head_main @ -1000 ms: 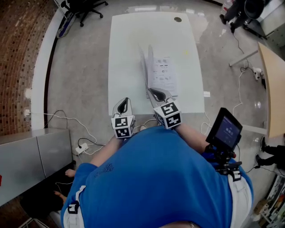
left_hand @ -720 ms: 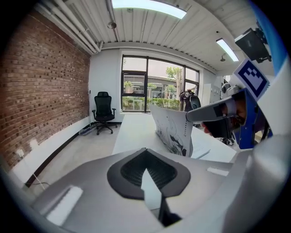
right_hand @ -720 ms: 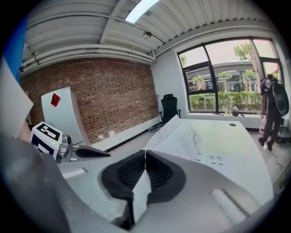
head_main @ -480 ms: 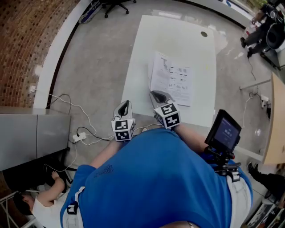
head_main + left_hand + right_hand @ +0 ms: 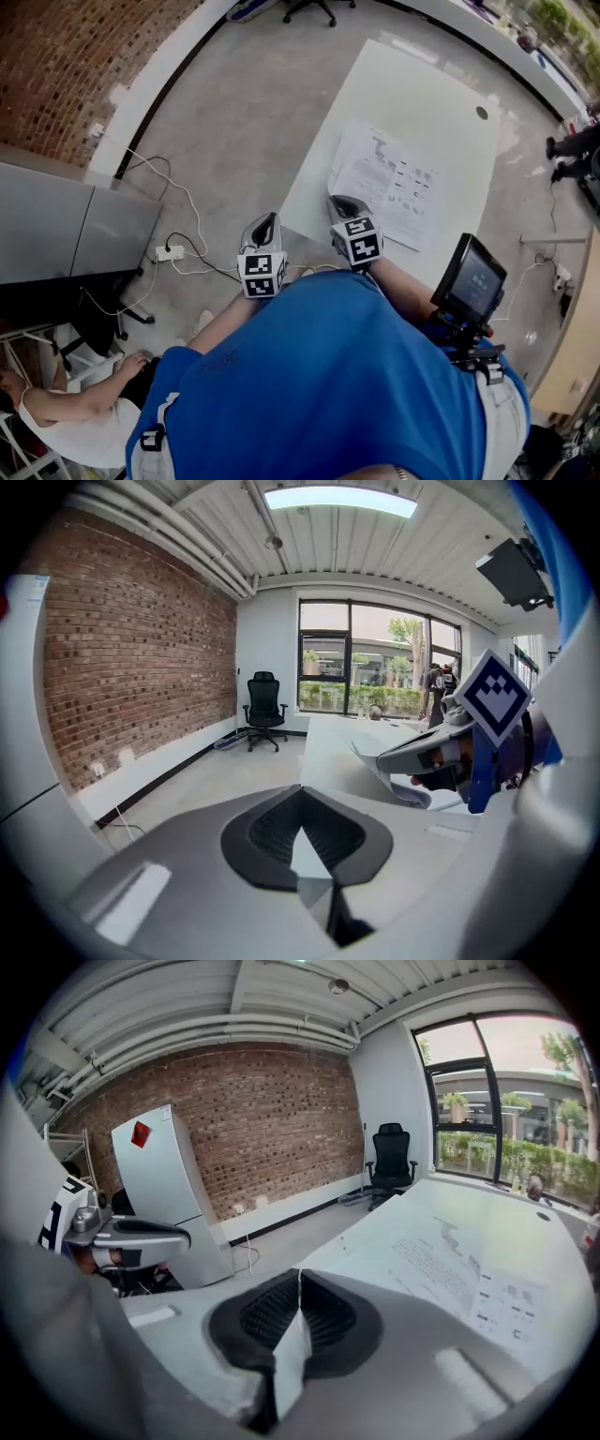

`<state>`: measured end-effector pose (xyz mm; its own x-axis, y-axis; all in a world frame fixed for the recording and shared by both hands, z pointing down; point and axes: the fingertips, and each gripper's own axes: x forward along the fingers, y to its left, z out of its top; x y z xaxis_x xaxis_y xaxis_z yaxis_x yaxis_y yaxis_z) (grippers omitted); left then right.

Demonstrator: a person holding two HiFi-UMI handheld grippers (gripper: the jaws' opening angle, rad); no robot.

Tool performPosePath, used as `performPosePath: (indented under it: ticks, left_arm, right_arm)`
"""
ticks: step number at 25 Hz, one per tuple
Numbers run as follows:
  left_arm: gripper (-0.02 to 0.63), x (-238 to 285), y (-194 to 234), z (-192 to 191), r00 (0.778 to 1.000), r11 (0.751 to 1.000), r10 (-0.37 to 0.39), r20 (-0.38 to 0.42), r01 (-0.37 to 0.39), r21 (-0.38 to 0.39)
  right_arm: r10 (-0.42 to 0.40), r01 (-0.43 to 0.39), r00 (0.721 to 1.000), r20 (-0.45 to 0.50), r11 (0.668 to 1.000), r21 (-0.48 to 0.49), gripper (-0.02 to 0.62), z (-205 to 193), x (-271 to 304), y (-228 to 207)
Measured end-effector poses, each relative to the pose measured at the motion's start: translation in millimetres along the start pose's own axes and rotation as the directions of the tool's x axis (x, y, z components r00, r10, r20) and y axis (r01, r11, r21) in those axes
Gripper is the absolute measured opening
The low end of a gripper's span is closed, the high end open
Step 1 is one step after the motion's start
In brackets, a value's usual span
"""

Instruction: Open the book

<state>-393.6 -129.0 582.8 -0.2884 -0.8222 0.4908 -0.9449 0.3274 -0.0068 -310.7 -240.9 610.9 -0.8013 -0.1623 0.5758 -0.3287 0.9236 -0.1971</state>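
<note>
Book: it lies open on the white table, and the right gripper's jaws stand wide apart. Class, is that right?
One thing is wrong: the right gripper has its jaws together, with nothing between them, as the right gripper view shows. The book does lie open on the white table.

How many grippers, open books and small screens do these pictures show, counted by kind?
grippers: 2, the left gripper and the right gripper
open book: 1
small screen: 1
total: 4
</note>
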Motion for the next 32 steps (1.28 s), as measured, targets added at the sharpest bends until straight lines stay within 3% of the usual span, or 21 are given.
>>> performPosePath:
  ticks: [10,17,24,32]
  left_arm:
    - [0.006,-22,21,-18,0.993,0.993,0.112,-0.039,-0.113,-0.034]
    - [0.006,-34,27,-22,0.985,0.986,0.158,-0.065,-0.16,-0.038]
    - [0.006,-37,30,-25,0.982,0.983,0.173,-0.076,-0.176,-0.047]
    - [0.006,-34,25,-22,0.985,0.987,0.154,-0.074,-0.156,-0.035]
  right_arm:
    - [0.052,-0.055,0.992,-0.112,0.998,-0.023,0.008,-30,43,4]
    - [0.035,-0.044,0.981,-0.19,0.998,-0.043,0.009,-52,64,0]
    - [0.015,-0.04,0.97,-0.242,0.994,-0.102,0.018,-58,73,2]
    - [0.056,-0.087,0.956,-0.289,0.992,-0.096,0.056,-65,78,9]
